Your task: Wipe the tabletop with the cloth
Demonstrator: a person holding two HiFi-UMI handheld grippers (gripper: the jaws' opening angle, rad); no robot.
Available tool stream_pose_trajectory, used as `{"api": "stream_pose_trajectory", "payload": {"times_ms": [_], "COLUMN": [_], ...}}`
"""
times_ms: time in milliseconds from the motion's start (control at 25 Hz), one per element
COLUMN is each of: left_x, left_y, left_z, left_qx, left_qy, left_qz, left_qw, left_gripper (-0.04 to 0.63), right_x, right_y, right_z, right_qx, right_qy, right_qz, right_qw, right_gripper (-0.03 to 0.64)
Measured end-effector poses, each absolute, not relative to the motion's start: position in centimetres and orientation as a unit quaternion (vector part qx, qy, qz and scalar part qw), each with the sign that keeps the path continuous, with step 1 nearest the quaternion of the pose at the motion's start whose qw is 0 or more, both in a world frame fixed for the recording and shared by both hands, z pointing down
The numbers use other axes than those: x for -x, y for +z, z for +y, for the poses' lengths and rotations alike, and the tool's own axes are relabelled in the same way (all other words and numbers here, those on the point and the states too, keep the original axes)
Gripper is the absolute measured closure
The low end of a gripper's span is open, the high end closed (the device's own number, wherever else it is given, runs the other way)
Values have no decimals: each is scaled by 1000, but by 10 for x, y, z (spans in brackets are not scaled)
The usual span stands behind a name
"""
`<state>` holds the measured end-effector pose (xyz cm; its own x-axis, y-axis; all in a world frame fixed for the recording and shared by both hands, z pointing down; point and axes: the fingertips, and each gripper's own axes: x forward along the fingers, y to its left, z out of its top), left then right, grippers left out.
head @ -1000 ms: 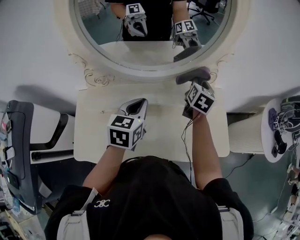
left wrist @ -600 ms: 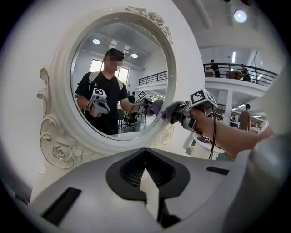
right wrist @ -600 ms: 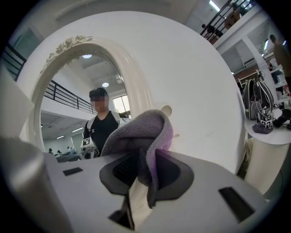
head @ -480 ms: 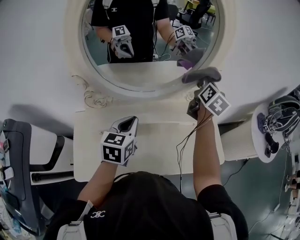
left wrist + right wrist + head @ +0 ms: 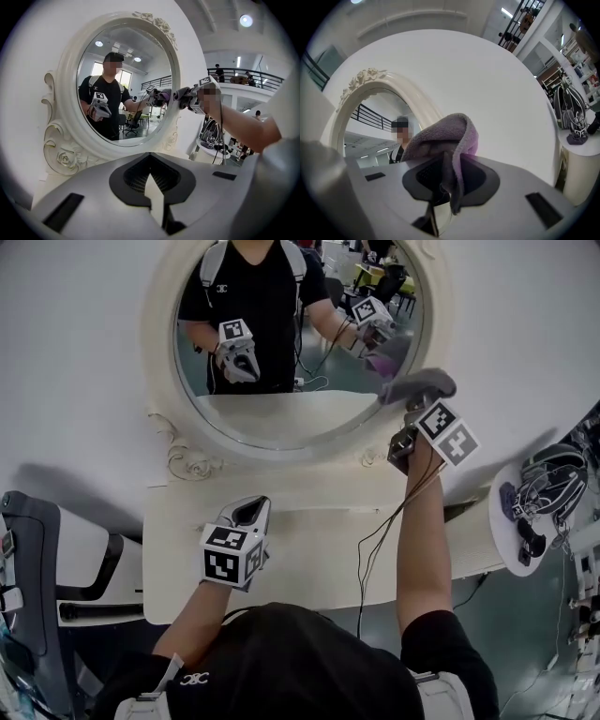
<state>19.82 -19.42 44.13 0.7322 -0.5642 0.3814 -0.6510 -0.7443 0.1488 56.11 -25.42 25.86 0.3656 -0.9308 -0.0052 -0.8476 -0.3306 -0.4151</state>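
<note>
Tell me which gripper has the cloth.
The right gripper, up beside the mirror frame, jaws shut on the purple cloth. The left gripper holds nothing, low over the tabletop.

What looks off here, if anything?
The cloth is clamped in the right gripper, whose jaws hold it up by the mirror frame, off the tabletop it should wipe. Nothing looks spilled or damaged.

No legible text, label, brand or number anywhere in view.
</note>
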Motion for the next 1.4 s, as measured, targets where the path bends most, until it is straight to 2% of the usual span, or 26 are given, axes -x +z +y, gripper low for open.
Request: {"api": "stream_pose_trajectory", "payload": {"times_ms": [720, 960, 1400], "left_x": [-183, -169, -134], "left_y": [436, 438, 436], "left_z": [-213, -219, -237], "left_qx": [-924, -922, -915], "left_qy": [120, 115, 98], "left_qz": [-328, -331, -353], "left_qw": [155, 163, 169], "left_gripper": [595, 595, 595], "right_x": [-563, -539, -489], "right_y": [85, 40, -26], "right_z": [-252, -249, -257], "right_qx": [842, 854, 840], "right_qy": [47, 117, 171], "right_qz": [514, 489, 497], "right_qw": [157, 131, 137], "right_gripper": [529, 529, 531]}}
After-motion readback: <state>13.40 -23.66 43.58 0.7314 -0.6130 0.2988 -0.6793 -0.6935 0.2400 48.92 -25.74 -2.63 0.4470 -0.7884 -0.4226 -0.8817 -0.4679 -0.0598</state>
